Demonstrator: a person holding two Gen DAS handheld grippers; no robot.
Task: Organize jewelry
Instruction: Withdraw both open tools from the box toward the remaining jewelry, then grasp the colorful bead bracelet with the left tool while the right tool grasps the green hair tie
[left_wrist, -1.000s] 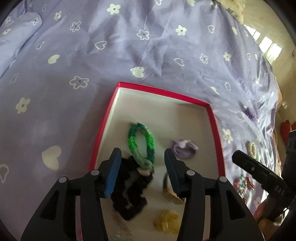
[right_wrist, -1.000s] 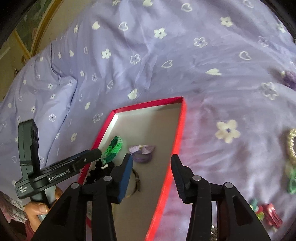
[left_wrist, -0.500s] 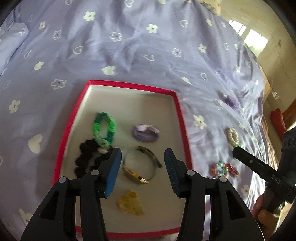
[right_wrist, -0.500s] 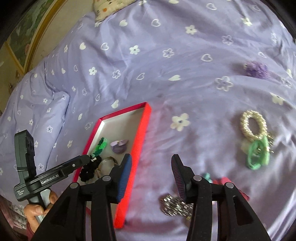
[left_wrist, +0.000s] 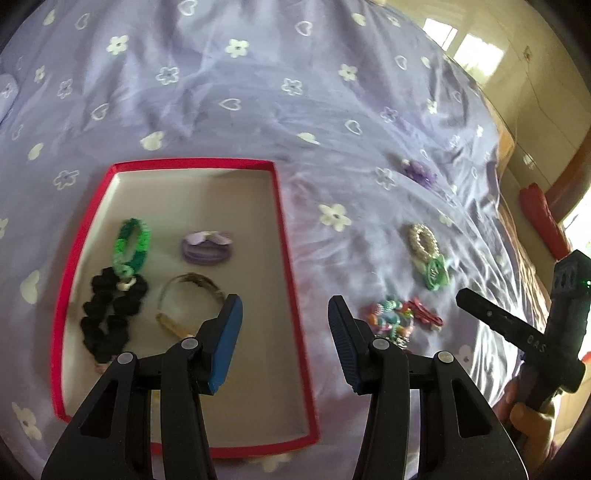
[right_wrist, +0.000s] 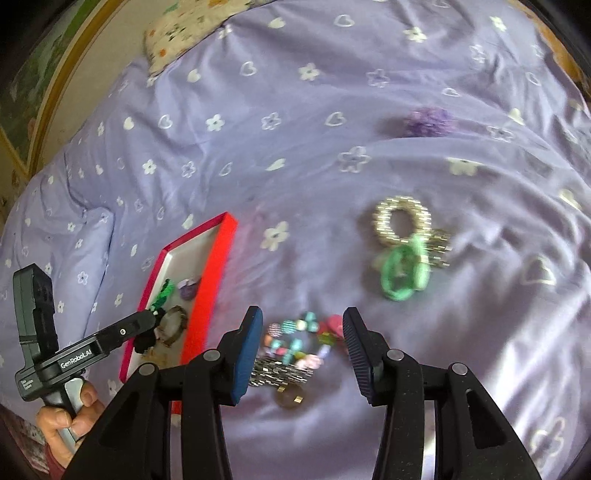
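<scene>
Although several pieces already lie in the box, a loose cluster of jewelry remains on the lilac flowered bedspread, low in the right wrist frame: a multicoloured beaded bracelet, a silver mirror-tile cuff touching it, and red clips. These look light and limp; the beads would likely slip and drape, so pinching across the strand's bunched middle seems safest, while the stiffer cuff could be taken by its rim. Further up the frame sit a pearl-bead ring bracelet and a green plastic hoop, overlapping, and a purple fluffy scrunchie well apart.

The right tongs hang released and empty, framing the beaded cluster. The left tongs are likewise parted with nothing between them, straddling the box's right rim.

The shallow red-edged box, left of centre in the left wrist frame, holds a green woven band, a black crocheted chain, a lilac bow clip and a gold-tipped bangle.
</scene>
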